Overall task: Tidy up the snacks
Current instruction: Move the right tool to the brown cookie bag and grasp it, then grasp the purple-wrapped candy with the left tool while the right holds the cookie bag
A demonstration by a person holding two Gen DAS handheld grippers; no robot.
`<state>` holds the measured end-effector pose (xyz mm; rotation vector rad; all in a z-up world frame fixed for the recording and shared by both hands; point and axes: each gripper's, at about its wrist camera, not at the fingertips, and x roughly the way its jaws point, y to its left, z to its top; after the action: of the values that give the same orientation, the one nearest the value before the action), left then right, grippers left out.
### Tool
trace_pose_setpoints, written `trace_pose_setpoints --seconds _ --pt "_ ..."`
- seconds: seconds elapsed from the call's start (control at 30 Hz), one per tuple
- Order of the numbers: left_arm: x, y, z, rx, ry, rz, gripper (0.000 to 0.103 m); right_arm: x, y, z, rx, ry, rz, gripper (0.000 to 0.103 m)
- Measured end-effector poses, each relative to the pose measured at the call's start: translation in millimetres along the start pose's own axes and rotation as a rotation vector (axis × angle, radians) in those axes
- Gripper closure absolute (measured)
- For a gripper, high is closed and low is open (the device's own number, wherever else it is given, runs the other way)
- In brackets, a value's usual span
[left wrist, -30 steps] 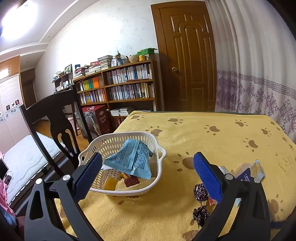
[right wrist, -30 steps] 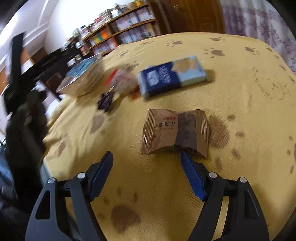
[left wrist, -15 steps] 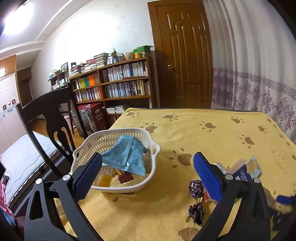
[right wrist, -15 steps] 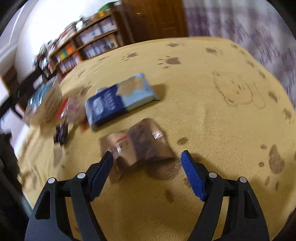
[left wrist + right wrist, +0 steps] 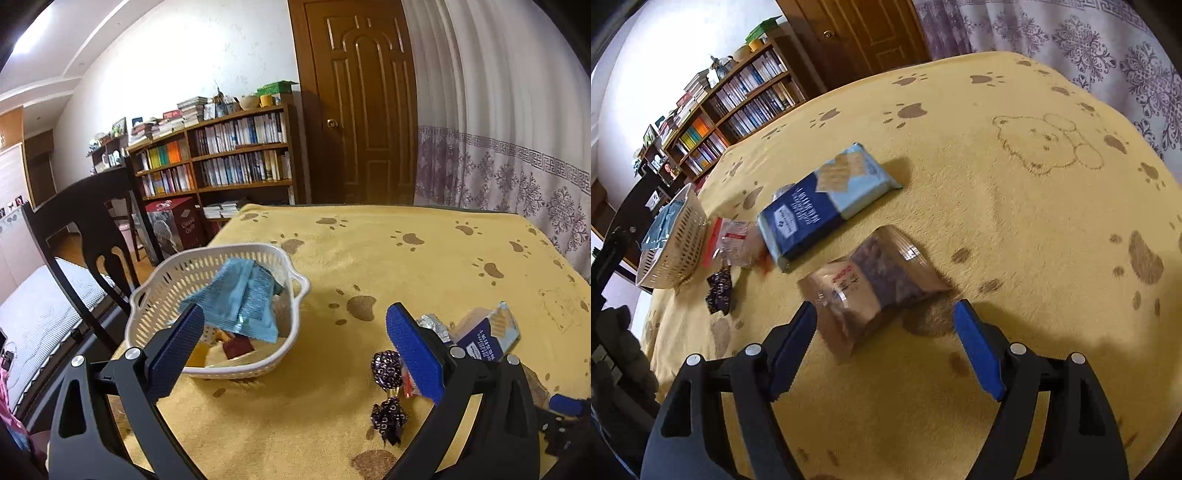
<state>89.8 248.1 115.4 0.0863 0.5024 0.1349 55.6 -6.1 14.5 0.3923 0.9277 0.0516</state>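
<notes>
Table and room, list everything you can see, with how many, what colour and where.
Basket: one, white, table's left edge.
Teal packets: at least two, in the basket, over small yellow and dark red snacks.
Brown packet: one, just ahead of the right gripper.
Blue cracker pack: one, dark and light blue, mid-table.
Clear red-printed packet: one, between basket and cracker pack.
Dark wrapped candies: two, near the table's front edge.
Tablecloth: one, yellow with brown paw prints.
Chair: one, dark, left of table.
Bookshelf: brown, back wall.
Door: one, brown.
Curtain: white and purple, right.
Left gripper: open, empty.
Right gripper: open, around the brown packet's near end.
</notes>
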Motion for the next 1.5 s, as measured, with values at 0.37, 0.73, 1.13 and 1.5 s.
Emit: trace_pose_setpoints --seconds 0.37,0.73,1.13,1.5 --pt "13.8 -7.1 -9.1 0.008 0.074 -0.105 0.003 29.4 25.2 24.7 -0.081 -0.052 -0.009 0.027" --pt "20.3 -39.2 -26.6 0.132 0.109 -0.204 0.003 31.3 34.9 20.2 -0.259 -0.072 -0.16 0.051" --pt "58.1 -70.3 -38.3 0.18 0.216 -0.301 0.003 19.7 15.3 11.7 -0.219 -0.087 -0.119 0.053" --pt "78.0 -69.2 -44.7 0.175 0.292 -0.316 0.036 18.3 12.7 9.6 -0.22 -0.101 -0.097 0.053"
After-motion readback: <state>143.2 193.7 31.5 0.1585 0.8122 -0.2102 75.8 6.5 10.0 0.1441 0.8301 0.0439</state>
